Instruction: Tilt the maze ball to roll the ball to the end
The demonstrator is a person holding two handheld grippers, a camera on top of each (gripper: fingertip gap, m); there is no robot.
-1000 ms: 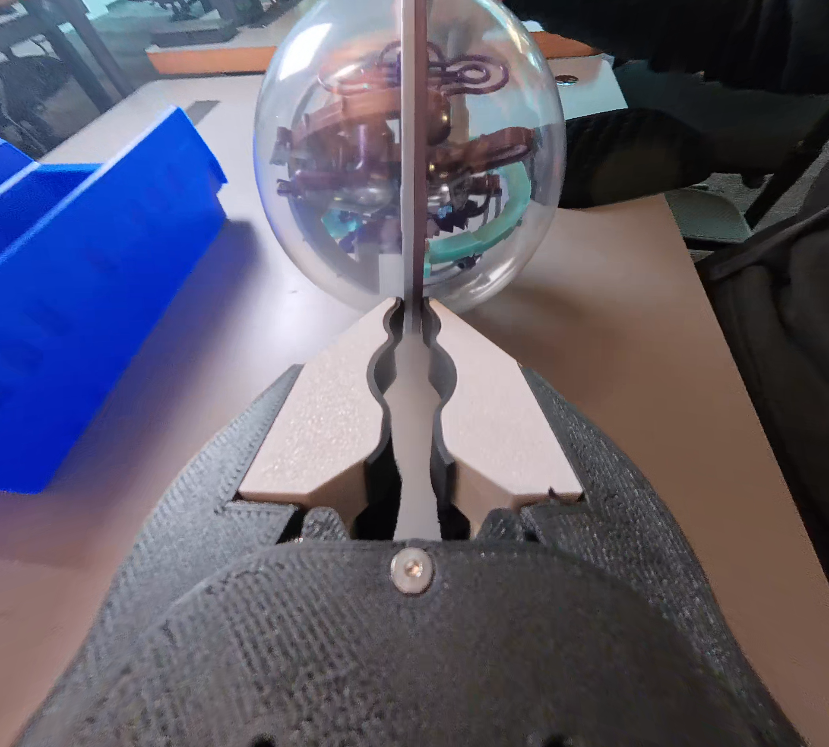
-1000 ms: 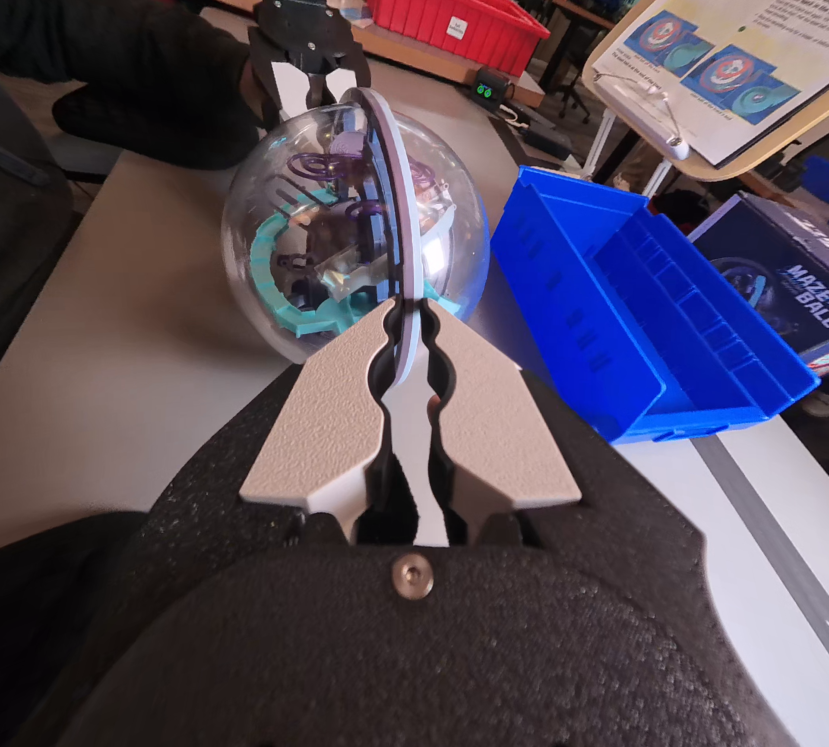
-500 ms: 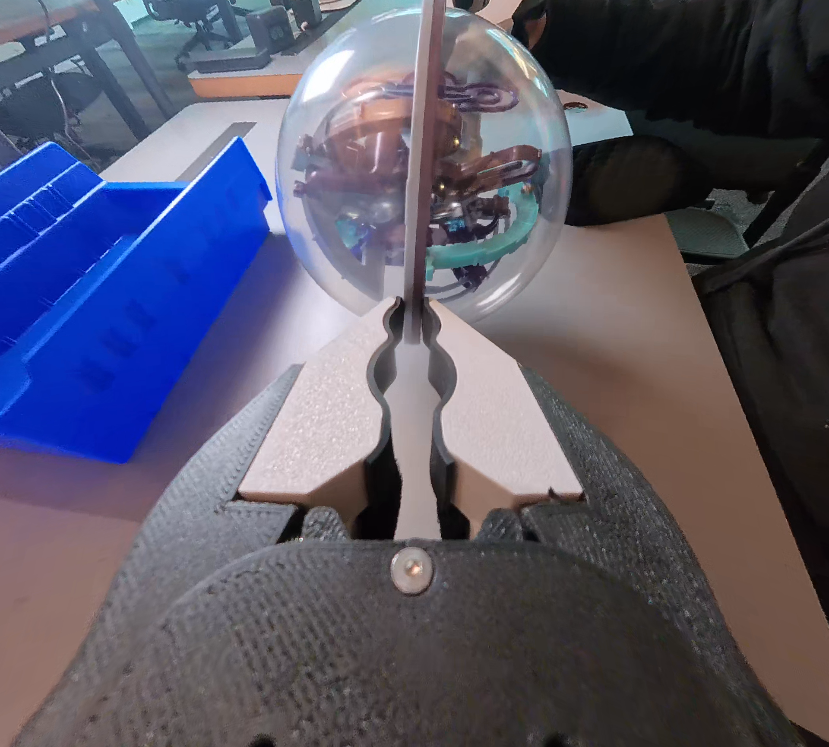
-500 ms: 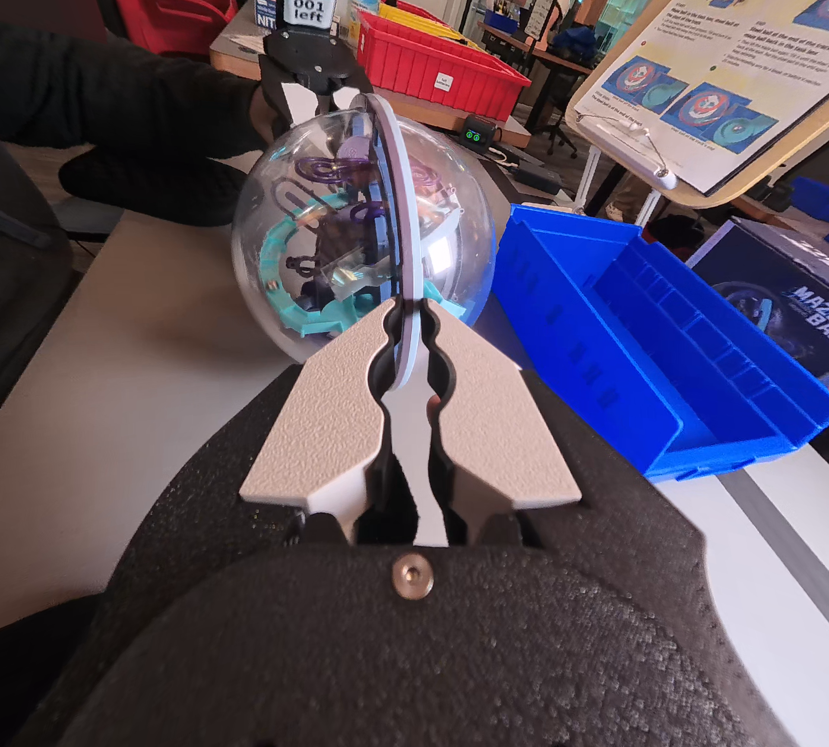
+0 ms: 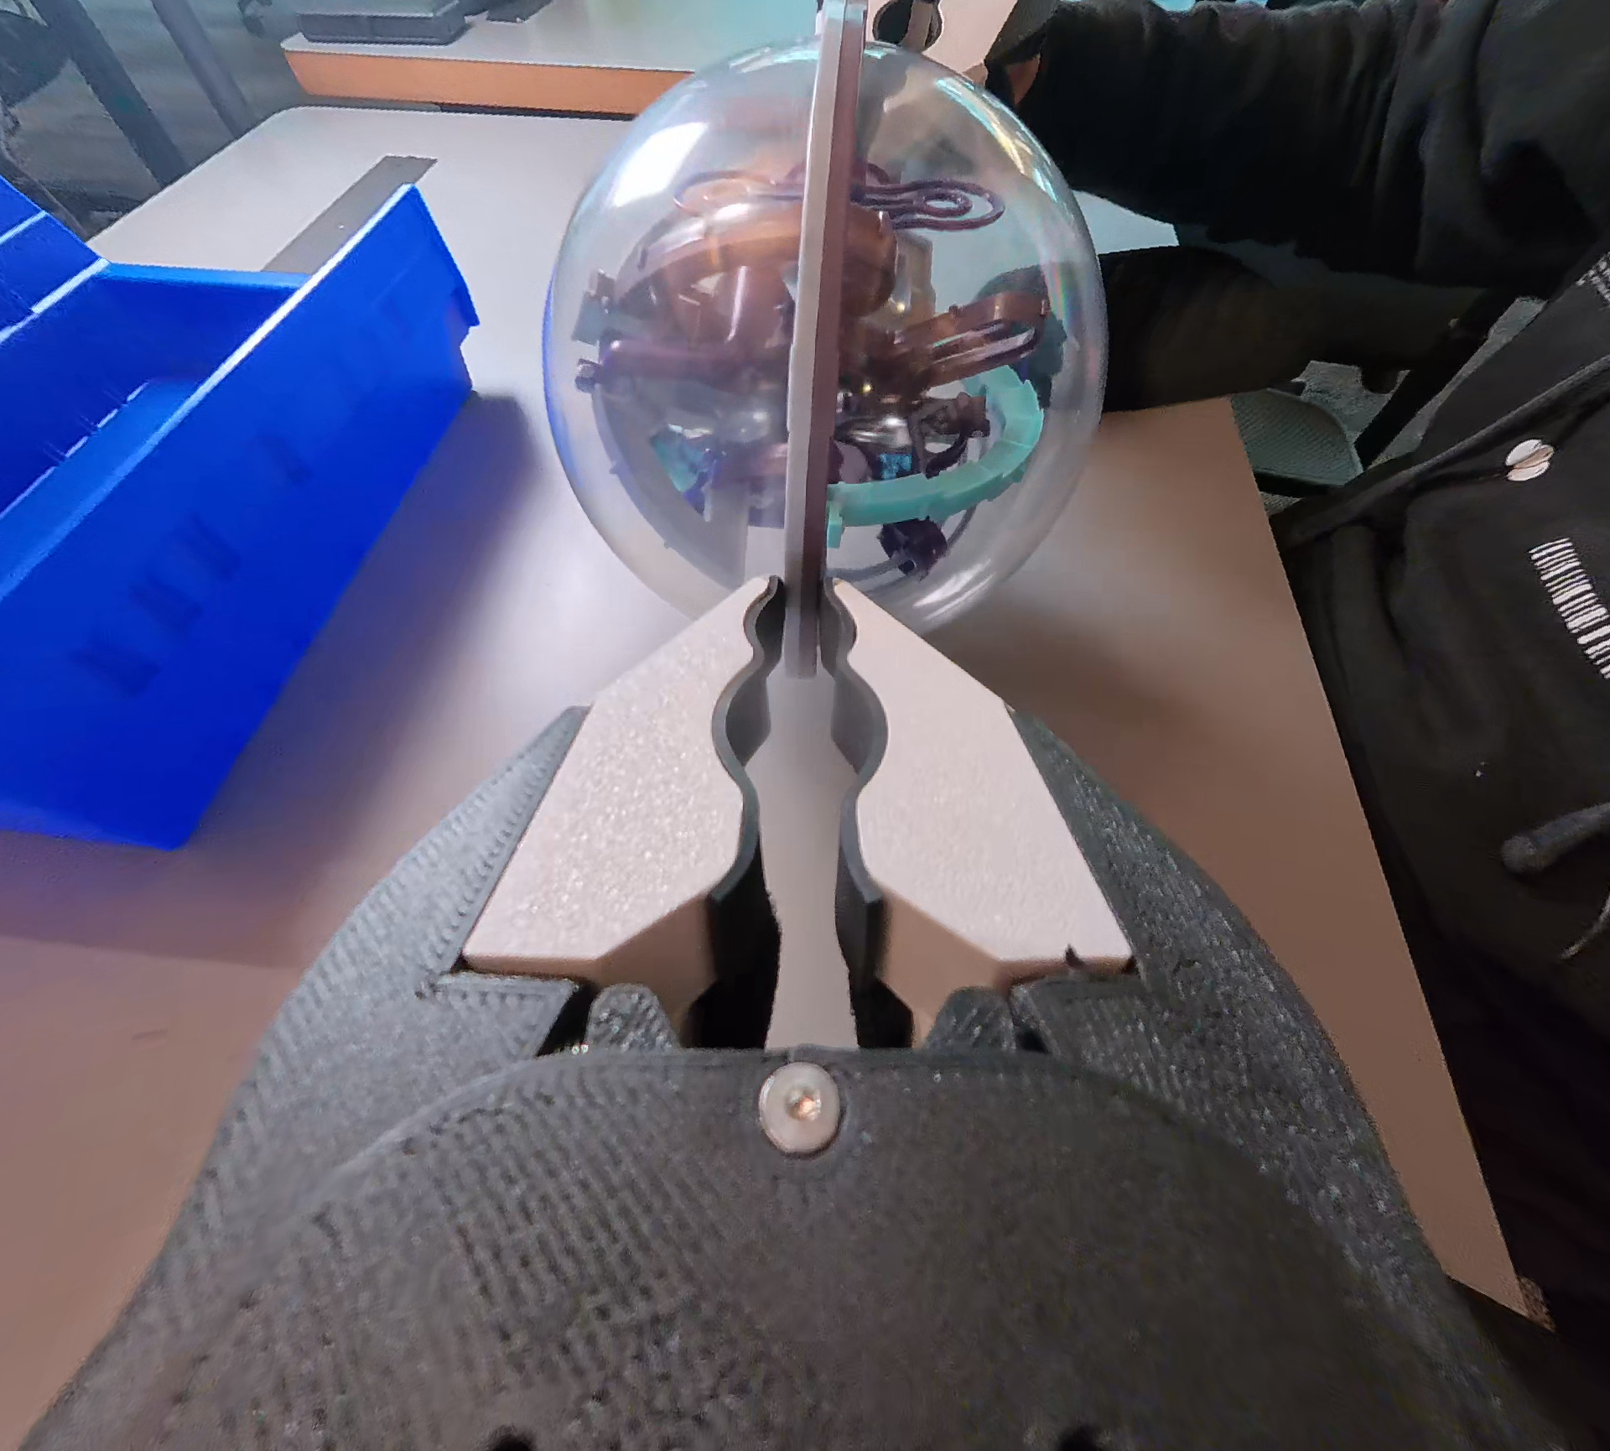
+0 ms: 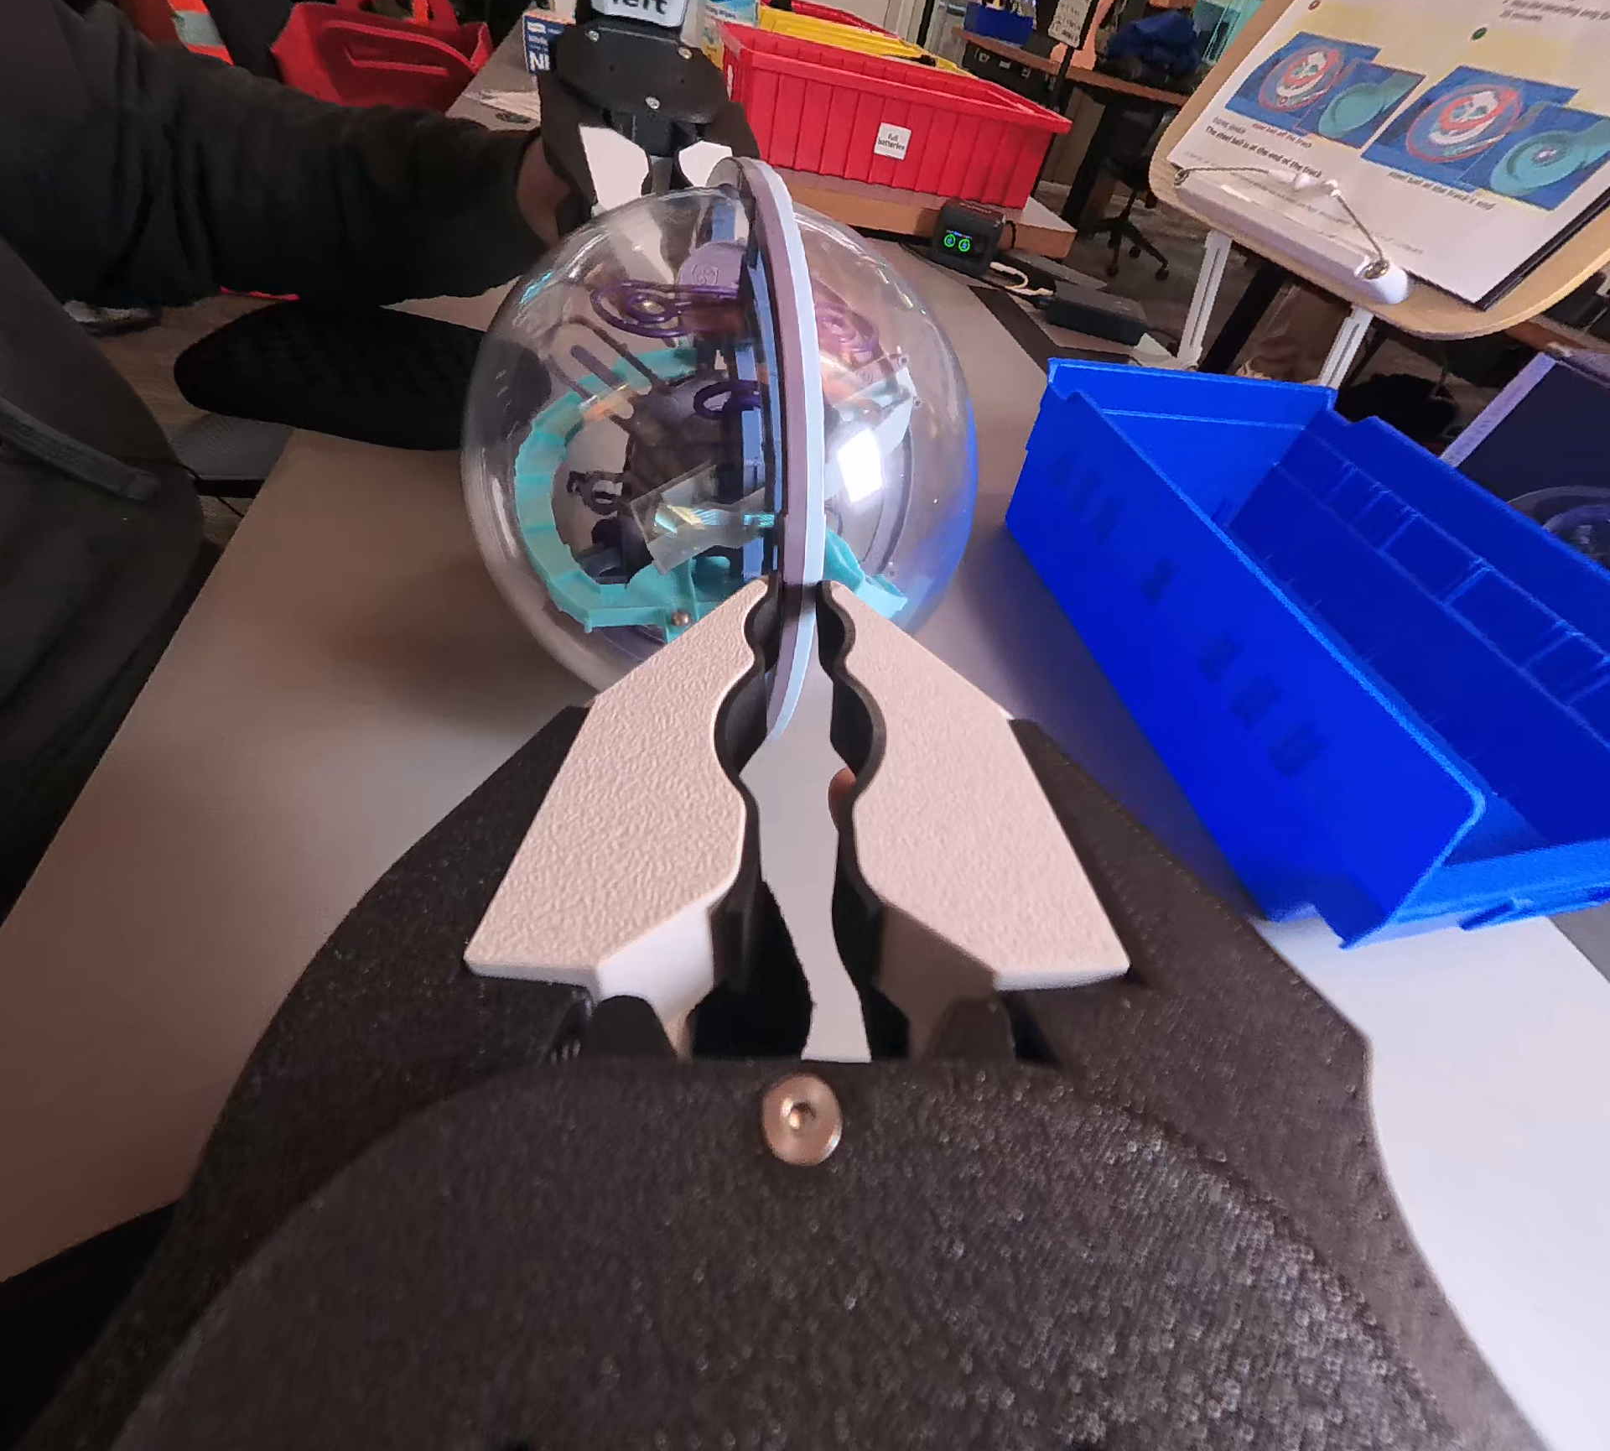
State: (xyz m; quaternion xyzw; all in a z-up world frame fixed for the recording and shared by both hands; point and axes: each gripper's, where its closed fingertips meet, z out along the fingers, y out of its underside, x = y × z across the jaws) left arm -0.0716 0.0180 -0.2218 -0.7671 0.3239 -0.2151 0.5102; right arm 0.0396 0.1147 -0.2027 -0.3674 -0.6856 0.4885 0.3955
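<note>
Maze ball (image 5: 941,329): clear plastic sphere, flat grey rim pinched by left gripper (image 5: 803,599) and right gripper (image 6: 791,599).

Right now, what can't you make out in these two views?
- Steel ball: tiny speck low in maze ball, right wrist view; the maze's end can't be told.
- Left wrist view: ball lost behind tracks and flat ring.
- Blue bin: cut off by frame edge, both views.

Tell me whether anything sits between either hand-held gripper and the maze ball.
Nothing does. The left hand-held gripper and right hand-held gripper each already clamp the rim band of the maze ball from opposite sides.
</note>
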